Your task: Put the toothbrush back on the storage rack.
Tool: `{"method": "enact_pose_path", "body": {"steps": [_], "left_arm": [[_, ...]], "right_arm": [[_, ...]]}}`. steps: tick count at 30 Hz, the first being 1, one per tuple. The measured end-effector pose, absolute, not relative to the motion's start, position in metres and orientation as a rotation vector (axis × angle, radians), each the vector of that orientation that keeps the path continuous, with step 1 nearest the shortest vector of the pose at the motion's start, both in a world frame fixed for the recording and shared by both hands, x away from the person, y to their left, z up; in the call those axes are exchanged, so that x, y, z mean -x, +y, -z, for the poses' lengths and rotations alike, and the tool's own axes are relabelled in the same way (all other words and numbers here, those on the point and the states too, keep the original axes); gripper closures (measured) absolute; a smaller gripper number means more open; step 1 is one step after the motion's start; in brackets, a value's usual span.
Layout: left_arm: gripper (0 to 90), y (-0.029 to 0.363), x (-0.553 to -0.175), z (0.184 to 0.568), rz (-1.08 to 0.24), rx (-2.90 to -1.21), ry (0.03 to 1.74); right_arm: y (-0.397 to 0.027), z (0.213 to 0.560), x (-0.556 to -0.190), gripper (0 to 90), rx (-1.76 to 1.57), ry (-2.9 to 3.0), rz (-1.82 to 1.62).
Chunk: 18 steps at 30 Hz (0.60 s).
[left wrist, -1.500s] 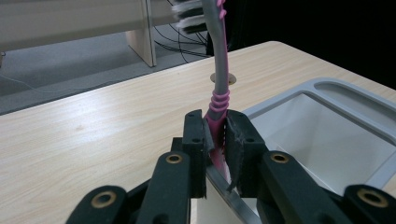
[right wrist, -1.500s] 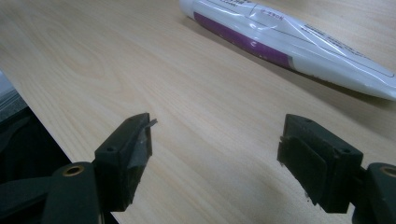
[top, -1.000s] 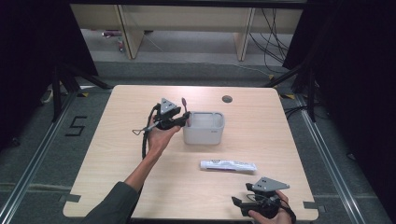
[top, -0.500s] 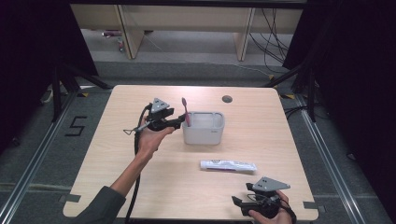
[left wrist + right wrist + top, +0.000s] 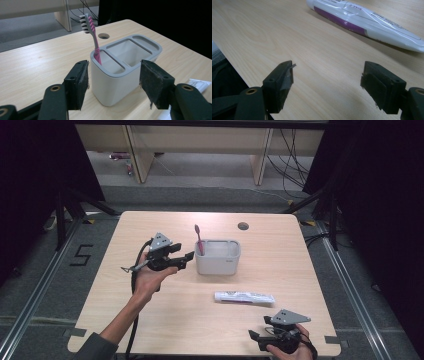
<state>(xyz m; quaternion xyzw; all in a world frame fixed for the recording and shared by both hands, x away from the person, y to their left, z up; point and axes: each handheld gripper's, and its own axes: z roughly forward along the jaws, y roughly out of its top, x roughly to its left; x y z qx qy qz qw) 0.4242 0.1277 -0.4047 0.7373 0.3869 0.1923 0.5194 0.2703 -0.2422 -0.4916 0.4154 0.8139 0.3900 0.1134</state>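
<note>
The left gripper (image 5: 189,256) has just been opening, empty. The light, stiff toothbrush (image 5: 93,35) stands in the cup (image 5: 117,75); grab its thin handle. The right gripper (image 5: 327,82) is wide, empty.

High view: overhead, facing forward-down, far, whole table (image 5: 150,330). Gripper views: low, close, along own jaws. Holder (image 5: 218,257) (image 5: 117,75) and tube (image 5: 245,297) (image 5: 364,22) shared with high view.

The holder (image 5: 217,257) is set mid-desk (image 5: 280,245). The toothbrush (image 5: 198,238) is stood upright in its left end compartment. The left gripper (image 5: 189,257) is held just left of the holder, apart. The tube (image 5: 244,297) is laid nearer, to the right; the right gripper (image 5: 253,336) is kept at the near edge.
</note>
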Motion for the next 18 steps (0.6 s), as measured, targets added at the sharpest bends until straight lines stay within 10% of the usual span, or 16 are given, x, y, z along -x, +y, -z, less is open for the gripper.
{"method": "enact_pose_path", "body": {"steps": [18], "left_arm": [[37.4,0.14,-0.404,0.414,-0.426,-1.764,0.899]], "right_arm": [[-0.243,0.491,-0.271,25.8,-1.195,2.388,-1.129]]}}
